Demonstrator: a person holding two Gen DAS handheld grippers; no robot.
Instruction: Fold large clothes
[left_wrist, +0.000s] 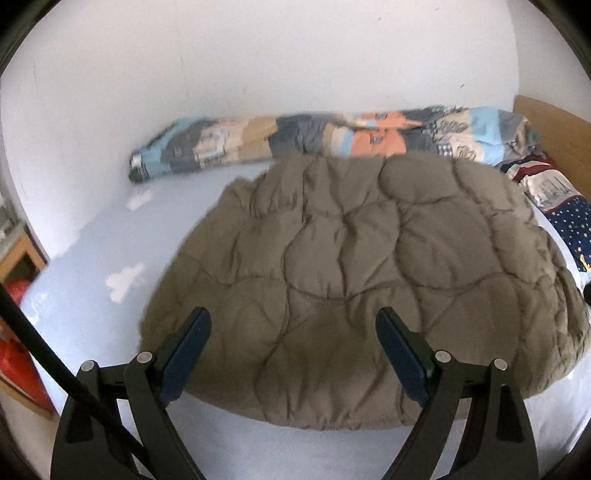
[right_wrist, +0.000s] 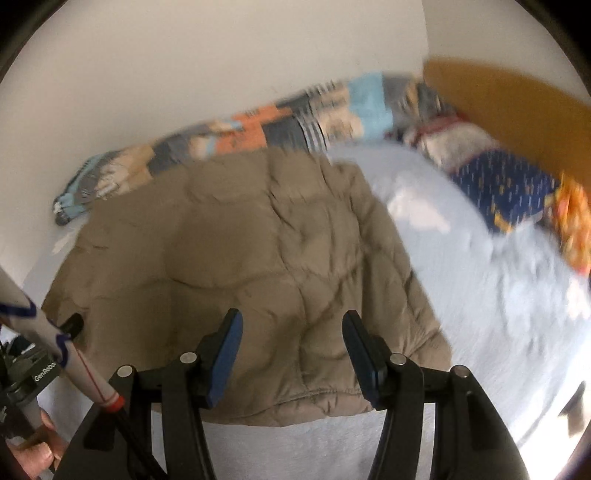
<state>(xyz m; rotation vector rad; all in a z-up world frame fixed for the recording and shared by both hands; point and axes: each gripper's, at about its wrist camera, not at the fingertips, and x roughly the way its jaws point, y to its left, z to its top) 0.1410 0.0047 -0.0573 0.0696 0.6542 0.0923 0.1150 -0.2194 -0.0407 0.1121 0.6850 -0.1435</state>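
white-walled room, bed (left_wrist: 92, 258) with pale sheet. brown quilted jacket (left_wrist: 351, 277) lies spread flat on the bed, far edge touching a rolled patchwork blanket (left_wrist: 295, 142) along the wall; patterned pillow (left_wrist: 569, 218) beside it. left tool (left_wrist: 293, 325) and right tool (right_wrist: 291, 328) hover above the near hem, jaws apart, gripping nothing. risk: slippery padding may bunch or slide if pinched in one layer. no containers visible.
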